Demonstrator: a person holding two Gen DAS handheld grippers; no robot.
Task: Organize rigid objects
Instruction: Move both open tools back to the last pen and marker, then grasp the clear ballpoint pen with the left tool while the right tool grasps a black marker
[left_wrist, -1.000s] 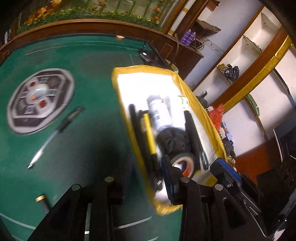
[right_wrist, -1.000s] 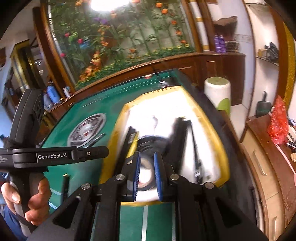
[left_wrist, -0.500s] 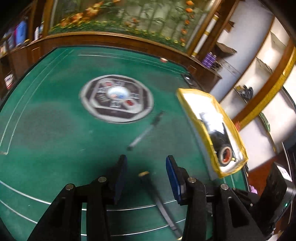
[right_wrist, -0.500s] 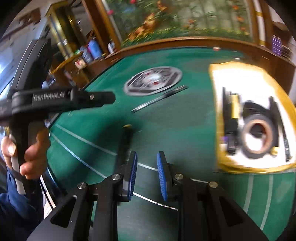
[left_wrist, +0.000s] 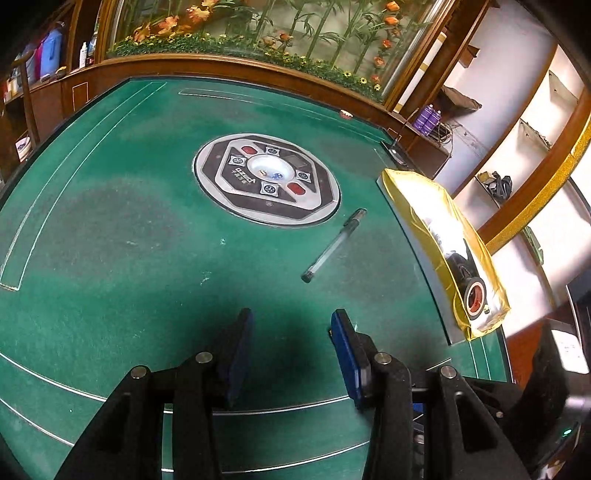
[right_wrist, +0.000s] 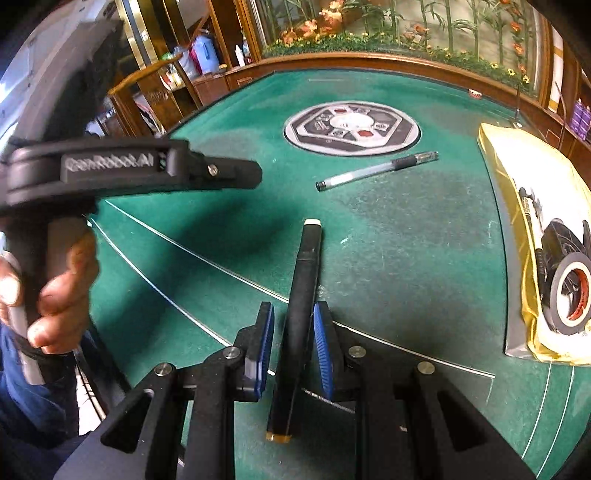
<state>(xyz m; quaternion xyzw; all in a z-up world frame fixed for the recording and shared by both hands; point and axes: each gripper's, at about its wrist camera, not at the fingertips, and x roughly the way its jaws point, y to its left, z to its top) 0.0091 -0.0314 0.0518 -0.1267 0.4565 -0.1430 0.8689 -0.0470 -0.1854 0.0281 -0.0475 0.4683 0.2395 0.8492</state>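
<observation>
A black marker (right_wrist: 303, 295) lies on the green table between the pads of my right gripper (right_wrist: 293, 321); the jaws stand apart on both sides of it, open. A clear pen with a black cap (right_wrist: 376, 170) lies further on; it also shows in the left wrist view (left_wrist: 334, 244). My left gripper (left_wrist: 291, 332) is open and empty above the felt, short of the pen. A yellow-rimmed white tray (left_wrist: 397, 188) at the right holds a tape roll (right_wrist: 570, 291) and dark long objects; the tray also shows in the right wrist view (right_wrist: 496, 147).
A round grey control panel (left_wrist: 266, 179) sits in the middle of the table (left_wrist: 110, 221). A wooden rail with plants runs along the far edge. Shelves stand at the right. The left gripper's body and the hand on it (right_wrist: 55, 288) fill the left of the right wrist view.
Both grippers have swung left, away from the tray. My right gripper has come down around the black marker. My left gripper has moved forward past the marker and faces the clear pen.
</observation>
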